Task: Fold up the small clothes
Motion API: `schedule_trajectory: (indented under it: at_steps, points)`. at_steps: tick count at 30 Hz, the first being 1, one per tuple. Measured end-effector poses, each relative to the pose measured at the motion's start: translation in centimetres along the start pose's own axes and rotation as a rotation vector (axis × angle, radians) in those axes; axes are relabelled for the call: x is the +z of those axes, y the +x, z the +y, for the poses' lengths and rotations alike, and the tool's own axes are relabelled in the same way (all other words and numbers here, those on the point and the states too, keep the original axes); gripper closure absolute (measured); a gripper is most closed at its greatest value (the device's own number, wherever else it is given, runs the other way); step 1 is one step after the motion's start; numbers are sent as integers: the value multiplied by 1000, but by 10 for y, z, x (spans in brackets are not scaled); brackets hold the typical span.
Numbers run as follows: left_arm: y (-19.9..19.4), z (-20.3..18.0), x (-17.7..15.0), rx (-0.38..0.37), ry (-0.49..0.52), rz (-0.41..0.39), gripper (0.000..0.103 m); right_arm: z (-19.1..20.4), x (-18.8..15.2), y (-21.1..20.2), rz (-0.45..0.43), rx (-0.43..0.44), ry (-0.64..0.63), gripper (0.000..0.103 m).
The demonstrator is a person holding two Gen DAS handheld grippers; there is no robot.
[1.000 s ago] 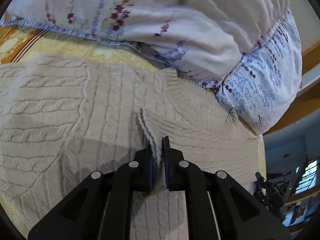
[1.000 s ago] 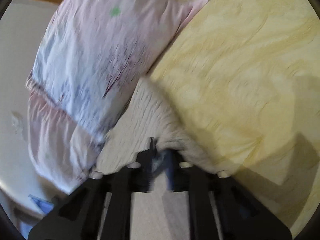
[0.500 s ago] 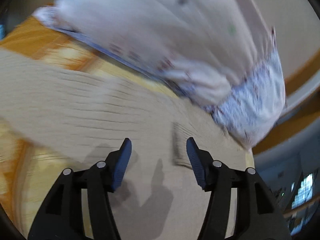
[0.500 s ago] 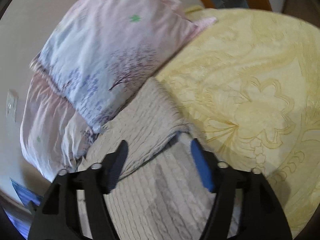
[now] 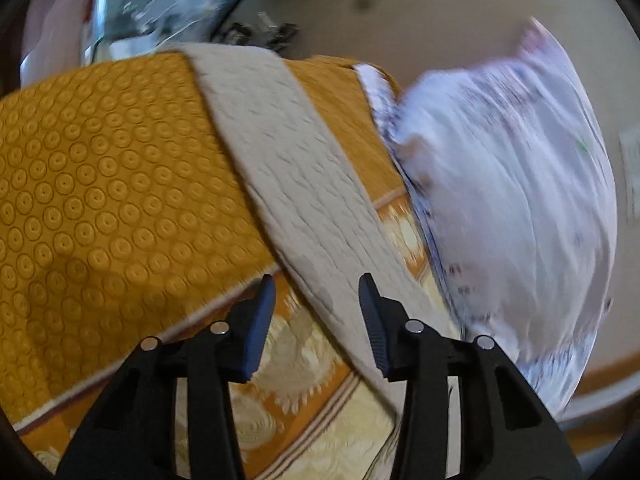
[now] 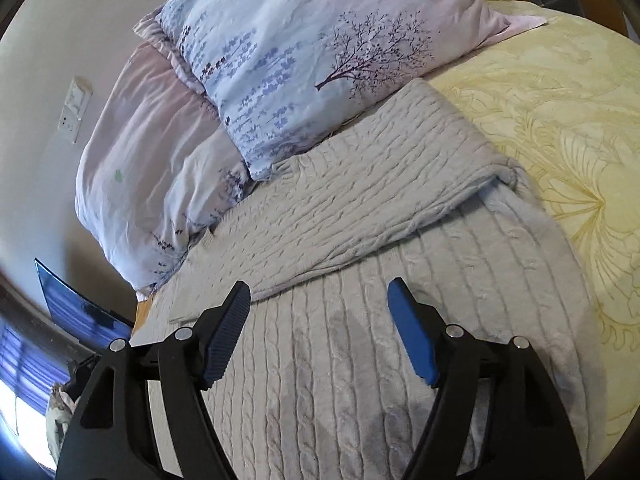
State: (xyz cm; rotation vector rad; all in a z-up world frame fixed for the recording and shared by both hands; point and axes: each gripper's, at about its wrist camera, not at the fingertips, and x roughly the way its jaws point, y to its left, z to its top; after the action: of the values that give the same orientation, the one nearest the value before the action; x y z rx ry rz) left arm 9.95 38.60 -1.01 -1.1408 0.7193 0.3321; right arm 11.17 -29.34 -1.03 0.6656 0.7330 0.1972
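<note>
A cream cable-knit sweater lies flat on the bed, with one sleeve folded across its body below the pillows. My right gripper is open and empty, just above the sweater's body. In the left wrist view a long sleeve of the sweater stretches away over the bedspread to the bed's edge. My left gripper is open and empty, its fingers on either side of that sleeve's near part.
Floral pillows lie against the wall behind the sweater, also in the left wrist view. The yellow patterned bedspread lies to the right, an orange dotted cover to the left. Cluttered room beyond the bed edge.
Both grippers were shut on the sweater's folded sleeve, then opened and let it go. The left gripper has swung over to the outstretched sleeve. The right has drawn back a little.
</note>
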Motion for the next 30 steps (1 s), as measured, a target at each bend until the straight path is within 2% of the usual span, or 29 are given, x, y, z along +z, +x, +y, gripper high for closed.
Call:
schedule_trajectory:
  at_steps: [7,11,14,16,17,20,23,27,30]
  points:
    - [8,13,21,-66,-102,-43,68,1,-1,2,5,16,-21,27]
    - [14,25,32,-111,-171,-59,80,0,0,3,7,23,-24,27]
    - [17,26,34,-124,-187,-63,83,0,0,3,10,27,-28,26]
    - [18,26,34,-120,-194,-66,94,1,0,3,11,32,-31,25]
    - [17,26,34,-128,-193,-71,96,1,0,4,10,34,-32,24]
    - [6,10,27,-166,-150,-108,97,1,0,3,8,42,-32,23]
    - [-4,-22,16,-244,-80,-109,97,2,-1,3,6,42,-33,23]
    - [-11,-82,-18,-391,54,-49,97,1,-1,3,2,46,-33,23]
    - [-4,-131,-60,-503,157,45,97,1,-1,3,2,46,-33,23]
